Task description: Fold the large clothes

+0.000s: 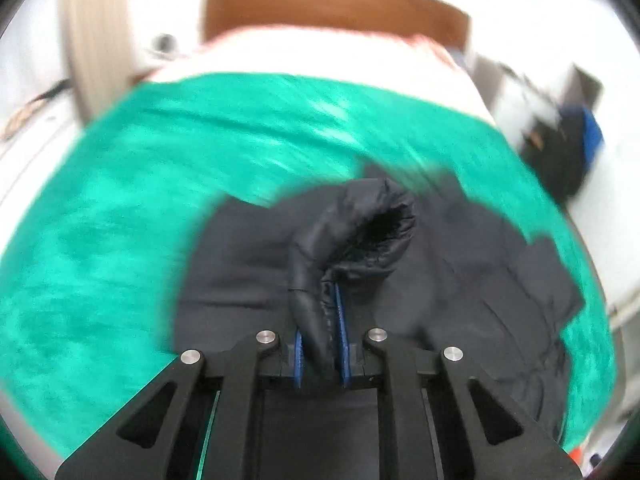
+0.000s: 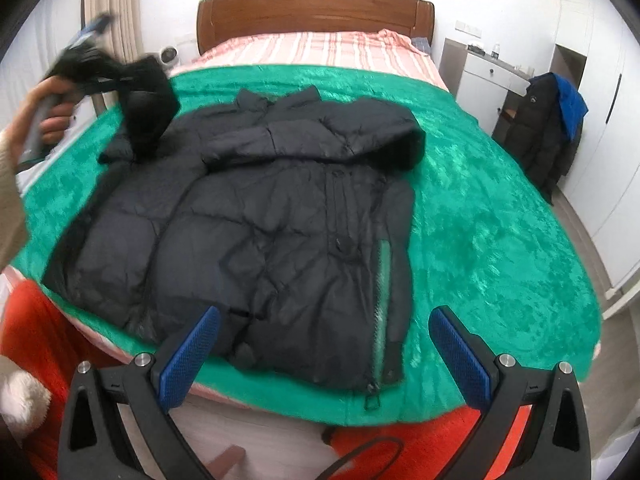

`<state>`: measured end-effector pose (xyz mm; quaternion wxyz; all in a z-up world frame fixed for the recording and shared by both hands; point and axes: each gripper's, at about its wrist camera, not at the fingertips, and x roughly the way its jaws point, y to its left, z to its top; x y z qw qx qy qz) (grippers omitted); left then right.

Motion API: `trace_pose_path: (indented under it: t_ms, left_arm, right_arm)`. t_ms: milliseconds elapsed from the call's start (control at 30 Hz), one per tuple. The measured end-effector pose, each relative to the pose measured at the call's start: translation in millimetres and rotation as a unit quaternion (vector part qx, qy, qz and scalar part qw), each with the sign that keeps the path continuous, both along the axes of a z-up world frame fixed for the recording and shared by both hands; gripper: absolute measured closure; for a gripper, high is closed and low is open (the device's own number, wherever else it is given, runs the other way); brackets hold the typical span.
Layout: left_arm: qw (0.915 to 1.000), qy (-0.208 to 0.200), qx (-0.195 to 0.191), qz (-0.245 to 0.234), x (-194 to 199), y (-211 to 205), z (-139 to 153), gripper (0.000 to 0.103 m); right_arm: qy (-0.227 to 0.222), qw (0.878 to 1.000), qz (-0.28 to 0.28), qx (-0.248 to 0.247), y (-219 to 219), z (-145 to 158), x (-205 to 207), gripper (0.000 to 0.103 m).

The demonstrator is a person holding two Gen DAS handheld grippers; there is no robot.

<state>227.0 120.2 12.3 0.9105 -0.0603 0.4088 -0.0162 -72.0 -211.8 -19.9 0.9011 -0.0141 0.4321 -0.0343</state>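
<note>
A large black puffer jacket (image 2: 280, 216) lies spread on a green blanket (image 2: 500, 220) on the bed, hood toward the headboard. My left gripper (image 1: 322, 312) is shut on the jacket's sleeve cuff (image 1: 360, 232) and holds it lifted over the jacket body (image 1: 240, 272). In the right wrist view the left gripper (image 2: 86, 66) shows at the far left, blurred, with the sleeve (image 2: 150, 108) hanging from it. My right gripper (image 2: 322, 344) is open and empty, above the near edge of the bed by the jacket's hem and zipper (image 2: 382, 292).
The bed has a wooden headboard (image 2: 316, 12) and a pink striped sheet (image 2: 320, 50). A white desk (image 2: 488, 76) and a chair draped with a dark and blue coat (image 2: 552, 128) stand to the right. A curtain (image 2: 116, 16) hangs at the left. Orange fabric (image 2: 420, 448) lies below the bed edge.
</note>
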Motion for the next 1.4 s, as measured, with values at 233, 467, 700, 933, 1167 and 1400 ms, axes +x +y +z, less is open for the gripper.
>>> trace_pose_path:
  t_ms: [233, 467, 700, 933, 1167, 1400]
  left_arm:
    - [0.9712, 0.003, 0.044, 0.234, -60.5, 218.8, -12.0, 0.09]
    - [0.9156, 0.14, 0.066, 0.371, -105.9, 329.4, -130.5, 0.064]
    - [0.9245, 0.106, 0.06, 0.361, -162.4, 296.3, -126.4, 0.028]
    - [0.9552, 0.059, 0.121, 0.264, -168.8, 209.5, -97.8, 0.016]
    - [0.9803, 0.039, 0.084, 0.174, -152.9, 128.9, -89.4, 0.016]
    - [0.9895, 0.051, 0.058, 0.122, -133.9, 68.4, -99.3, 0.016]
  right_arm:
    - [-0.043, 0.995, 0.085, -0.011, 30.3, 13.5, 44.5, 0.0]
    - [-0.042, 0.973, 0.204, -0.096, 85.9, -1.0, 140.7, 0.0]
    - [0.044, 0.942, 0.262, -0.204, 121.3, -87.3, 244.4, 0.005]
    - [-0.032, 0.993, 0.112, -0.017, 7.1, -13.0, 249.3, 0.09]
    - [-0.15, 0.984, -0.1, 0.01, -194.2, 101.2, 193.4, 0.091]
    - [-0.066, 0.955, -0.289, -0.022, -365.5, 63.1, 136.0, 0.087]
